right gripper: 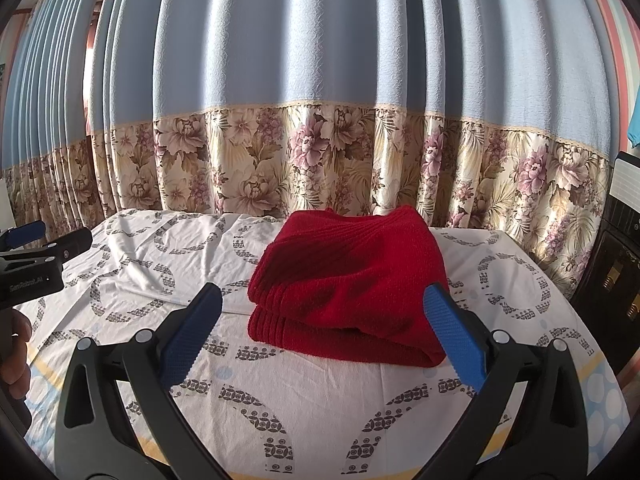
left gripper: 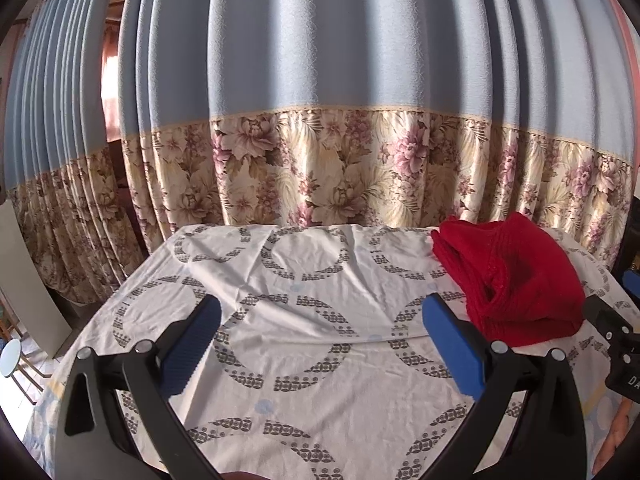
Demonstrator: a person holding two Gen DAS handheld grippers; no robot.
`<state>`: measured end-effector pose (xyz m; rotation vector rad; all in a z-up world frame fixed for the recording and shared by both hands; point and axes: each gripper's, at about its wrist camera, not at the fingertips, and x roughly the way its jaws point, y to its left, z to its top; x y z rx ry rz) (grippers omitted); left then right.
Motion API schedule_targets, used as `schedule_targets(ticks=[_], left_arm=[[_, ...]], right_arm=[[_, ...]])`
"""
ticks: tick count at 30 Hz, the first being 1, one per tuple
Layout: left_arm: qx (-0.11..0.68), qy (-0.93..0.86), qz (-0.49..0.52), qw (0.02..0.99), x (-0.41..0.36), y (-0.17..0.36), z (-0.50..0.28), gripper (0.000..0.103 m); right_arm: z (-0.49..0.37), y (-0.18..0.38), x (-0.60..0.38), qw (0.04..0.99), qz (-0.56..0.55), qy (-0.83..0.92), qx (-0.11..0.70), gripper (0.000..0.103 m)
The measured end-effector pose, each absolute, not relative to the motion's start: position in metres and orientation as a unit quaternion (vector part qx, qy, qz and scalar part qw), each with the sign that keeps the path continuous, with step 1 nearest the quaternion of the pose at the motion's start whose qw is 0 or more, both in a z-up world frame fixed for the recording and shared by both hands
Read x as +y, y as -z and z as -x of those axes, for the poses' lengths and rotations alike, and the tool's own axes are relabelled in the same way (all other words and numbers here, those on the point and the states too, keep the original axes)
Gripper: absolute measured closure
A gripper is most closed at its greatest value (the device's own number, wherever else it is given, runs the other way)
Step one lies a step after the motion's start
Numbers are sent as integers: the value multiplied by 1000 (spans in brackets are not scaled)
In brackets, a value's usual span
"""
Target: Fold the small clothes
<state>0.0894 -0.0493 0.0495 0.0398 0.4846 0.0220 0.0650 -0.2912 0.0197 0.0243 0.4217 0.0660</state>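
Red knit, ribbed at one edge, sits folded into a thick bundle: the garment lies on the worktop's patterned sheet, toward the far side near the floral curtain. It rests straight ahead of the right hand-held gripper, whose jaws stand wide apart and empty, the right blue pad just in front of the bundle's near right corner. The bundle's long axis runs roughly across that gripper's line of sight, folded edge facing it. From the left hand-held gripper, also spread wide and holding nothing, the garment lies off to the right and a little beyond. The right one is clearly the nearer. Judging by the stacked layers, folding looks largely done.
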Motion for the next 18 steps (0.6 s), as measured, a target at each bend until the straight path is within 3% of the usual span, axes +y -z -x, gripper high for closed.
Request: schedule_targets(ticks=[18], left_arm=[[236,-11,-27,971,-54,-50,-88,2]], right_arm=[[-66,-19,-292,977,-12,-34,209,3]])
